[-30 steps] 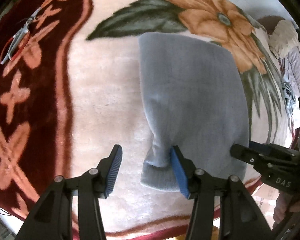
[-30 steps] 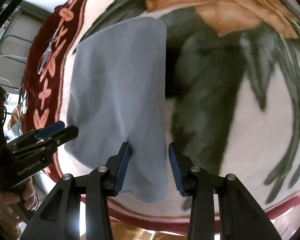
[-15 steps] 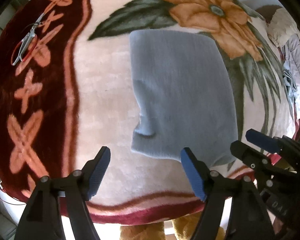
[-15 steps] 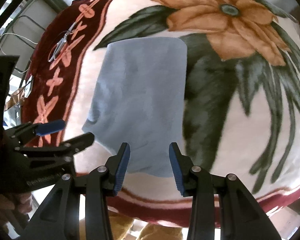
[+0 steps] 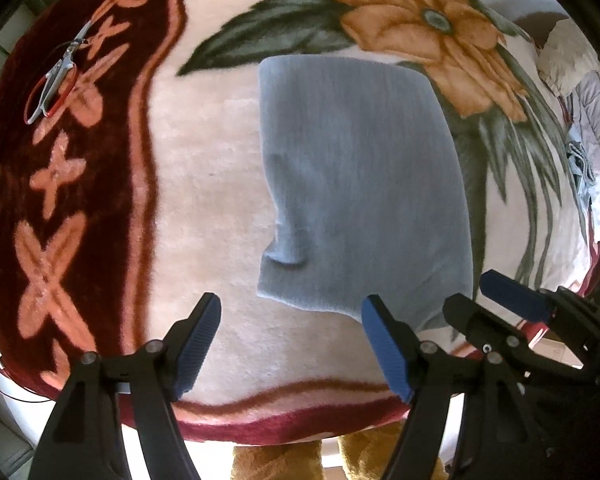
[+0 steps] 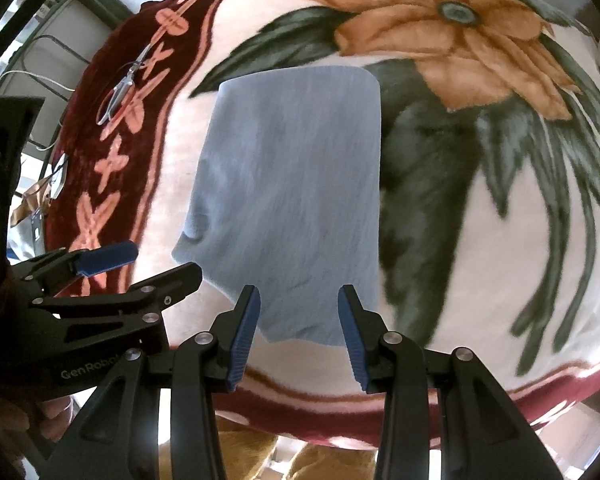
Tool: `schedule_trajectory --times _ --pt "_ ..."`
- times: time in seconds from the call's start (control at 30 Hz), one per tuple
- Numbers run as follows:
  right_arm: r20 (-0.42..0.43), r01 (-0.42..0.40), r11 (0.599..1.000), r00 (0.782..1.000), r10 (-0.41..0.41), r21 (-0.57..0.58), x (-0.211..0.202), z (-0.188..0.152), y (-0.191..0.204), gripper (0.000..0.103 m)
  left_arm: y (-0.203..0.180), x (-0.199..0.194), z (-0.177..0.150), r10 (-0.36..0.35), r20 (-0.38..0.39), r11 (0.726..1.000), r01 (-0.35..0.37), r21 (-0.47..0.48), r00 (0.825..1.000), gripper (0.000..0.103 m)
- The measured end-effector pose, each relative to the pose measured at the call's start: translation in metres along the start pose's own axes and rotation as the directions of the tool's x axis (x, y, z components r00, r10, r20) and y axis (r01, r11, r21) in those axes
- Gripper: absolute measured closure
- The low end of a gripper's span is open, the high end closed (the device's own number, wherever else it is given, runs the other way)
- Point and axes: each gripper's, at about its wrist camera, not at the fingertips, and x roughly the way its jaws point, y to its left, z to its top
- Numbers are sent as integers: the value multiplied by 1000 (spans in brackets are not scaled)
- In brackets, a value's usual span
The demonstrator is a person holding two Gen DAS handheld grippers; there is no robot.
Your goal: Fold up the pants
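The grey-blue pants (image 5: 360,184) lie folded into a flat rectangle on the flowered blanket (image 5: 204,184); they also show in the right wrist view (image 6: 296,200). My left gripper (image 5: 290,340) is open and empty, raised just short of the pants' near left corner. My right gripper (image 6: 298,332) is open and empty, above the pants' near edge. The right gripper shows at the lower right of the left wrist view (image 5: 496,304). The left gripper shows at the left of the right wrist view (image 6: 148,268).
Red-handled scissors (image 5: 56,76) lie on the blanket's dark red border at the far left. The blanket's near edge (image 5: 284,420) hangs close under both grippers. Piled clothes (image 5: 580,92) sit at the far right.
My left gripper has let go of the pants' near corner and opened wide. Both grippers have pulled back toward the near edge and risen. The pants now lie flat.
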Motion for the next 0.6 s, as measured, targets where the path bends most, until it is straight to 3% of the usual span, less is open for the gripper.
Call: schedule_trajectory --times 0.6 --pt "-19 -7 1000 1000 7 20 6 -2 -4 62 -2 6 -3 15 -8 1000 -15 5 1000 27"
